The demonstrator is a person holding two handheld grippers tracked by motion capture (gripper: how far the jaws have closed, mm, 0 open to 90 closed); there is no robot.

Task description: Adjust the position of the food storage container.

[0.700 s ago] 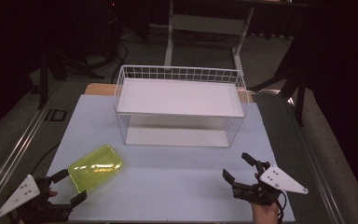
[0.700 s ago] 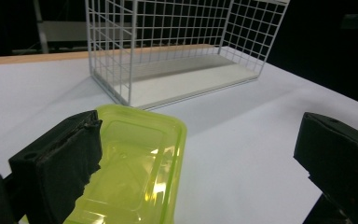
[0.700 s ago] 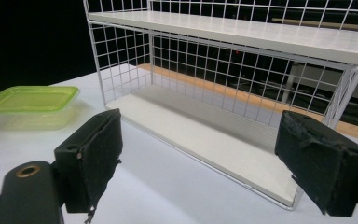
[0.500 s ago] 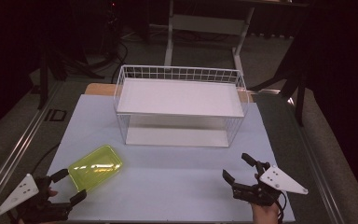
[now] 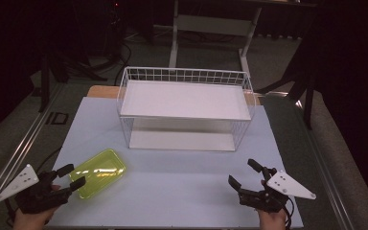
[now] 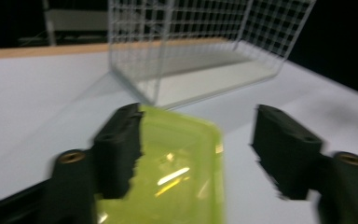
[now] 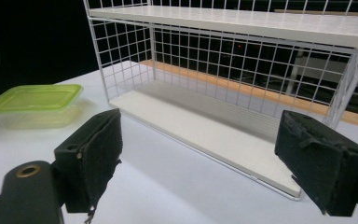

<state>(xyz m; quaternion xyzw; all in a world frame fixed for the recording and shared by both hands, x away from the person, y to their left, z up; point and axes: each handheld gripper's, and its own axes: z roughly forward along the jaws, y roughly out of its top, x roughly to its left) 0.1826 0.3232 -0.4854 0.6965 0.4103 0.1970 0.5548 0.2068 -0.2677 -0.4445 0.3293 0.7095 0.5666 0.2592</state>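
Note:
A translucent yellow-green lidded container (image 5: 99,171) lies on the pale table sheet at the front left. My left gripper (image 5: 71,176) is open at the container's near end. In the left gripper view the container (image 6: 177,168) sits between the jaws. The left jaw is against its edge and the right jaw stands apart from it. My right gripper (image 5: 244,173) rests open at the front right with nothing between its fingers. In the right gripper view the container (image 7: 32,100) shows at far left.
A white two-level wire rack (image 5: 184,98) stands at the middle back of the sheet, seen too as the rack (image 6: 191,46) and the rack (image 7: 223,28) in the gripper views. Dark stands and cables lie behind the table.
My left gripper has moved forward, so its jaws now sit around the container's near end. The container and the right gripper have stayed put.

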